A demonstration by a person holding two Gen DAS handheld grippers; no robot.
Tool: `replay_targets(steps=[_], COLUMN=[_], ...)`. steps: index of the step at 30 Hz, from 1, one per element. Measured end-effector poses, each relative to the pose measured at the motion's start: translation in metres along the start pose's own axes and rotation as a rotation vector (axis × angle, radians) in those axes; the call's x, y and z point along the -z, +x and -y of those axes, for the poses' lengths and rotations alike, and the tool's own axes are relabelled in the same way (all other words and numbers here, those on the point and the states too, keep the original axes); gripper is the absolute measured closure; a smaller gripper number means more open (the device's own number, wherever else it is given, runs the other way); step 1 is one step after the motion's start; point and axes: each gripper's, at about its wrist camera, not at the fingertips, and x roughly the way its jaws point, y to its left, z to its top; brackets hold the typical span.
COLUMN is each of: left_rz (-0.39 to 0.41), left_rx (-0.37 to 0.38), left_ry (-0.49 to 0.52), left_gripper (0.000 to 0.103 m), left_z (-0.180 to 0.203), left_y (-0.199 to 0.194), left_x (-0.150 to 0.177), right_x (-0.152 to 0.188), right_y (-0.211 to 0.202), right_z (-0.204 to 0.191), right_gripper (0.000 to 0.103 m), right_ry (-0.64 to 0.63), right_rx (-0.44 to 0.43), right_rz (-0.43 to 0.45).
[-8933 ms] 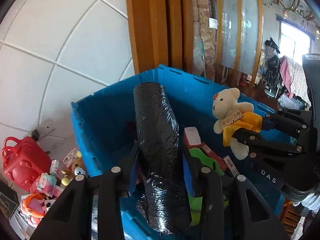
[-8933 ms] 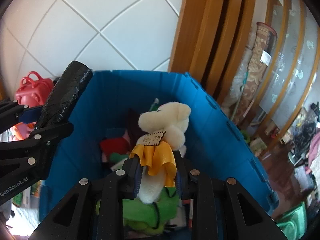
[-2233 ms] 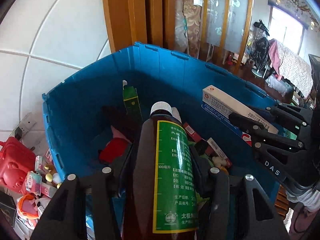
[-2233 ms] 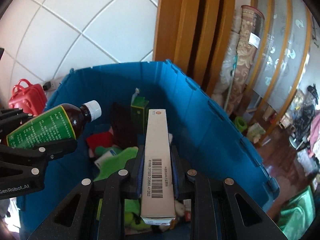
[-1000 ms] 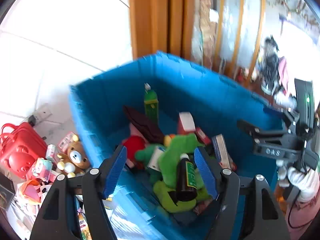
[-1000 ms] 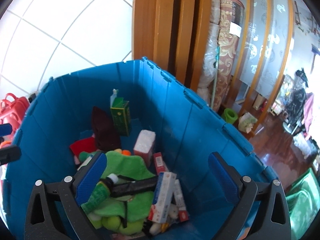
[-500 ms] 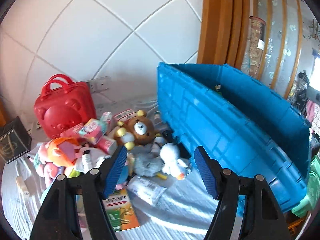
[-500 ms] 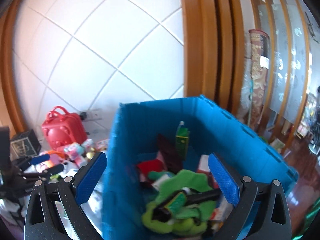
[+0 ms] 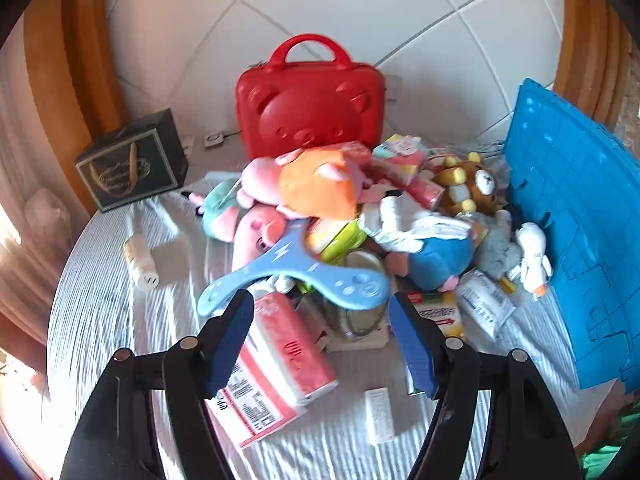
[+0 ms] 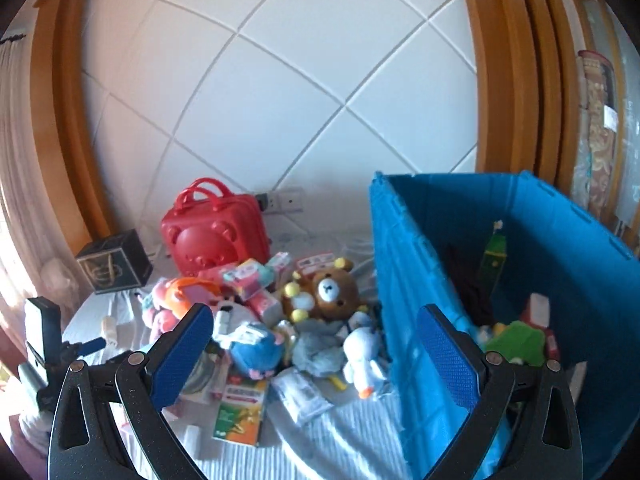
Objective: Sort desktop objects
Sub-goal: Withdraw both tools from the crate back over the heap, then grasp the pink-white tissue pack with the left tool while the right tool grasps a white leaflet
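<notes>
Though blurred, boomerang toy (image 9: 294,276) beyond fingers (image 9: 230,336).

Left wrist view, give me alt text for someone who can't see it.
An open, empty left gripper hovers over a heap of plush toys and packets on a white striped cloth, a light blue boomerang-shaped plastic toy nearest. Behind stands a red bear-embossed plastic case; a blue plastic crate is at right.

Right gripper (image 10: 316,344) is wide open with nothing in it, hanging over the toy pile on the table (image 10: 340,440). A brown bear (image 10: 328,292) sits mid-pile, with a red case (image 10: 212,236) behind by the wall. Blue crate (image 10: 412,280) on the right has a green plush (image 10: 516,342) inside.
</notes>
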Motion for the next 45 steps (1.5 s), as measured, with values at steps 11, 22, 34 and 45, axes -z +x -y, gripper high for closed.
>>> replay_targets(steps=[11,22,34,45], left_rz=[-0.218,-0.344,-0.376,-0.361], left_rx=[-0.012,0.014,-0.014,-0.073], left_ry=[0.003,-0.264,-0.130,-0.061], left_gripper=[0.034,0.033,0.011,0.013], left_z=[-0.094,-0.100,-0.092,-0.101], left_y=[0.052,0.112,0.113,0.098], left_x=[0.063,0.080,0.109,0.125], right_x=[0.079,0.158,0.193,0.237], right_y=[0.114,0.161,0.174,0.207], right_z=[-0.049,-0.085,-0.120,-0.186], right_gripper=[0.000,0.000,0.000,0.017], right_ry=[0.000,0.019,-0.040,-0.117], right_rx=[-0.086,-0.064,-0.101,-0.171], right_rz=[-0.305,-0.530,-0.625,-0.772])
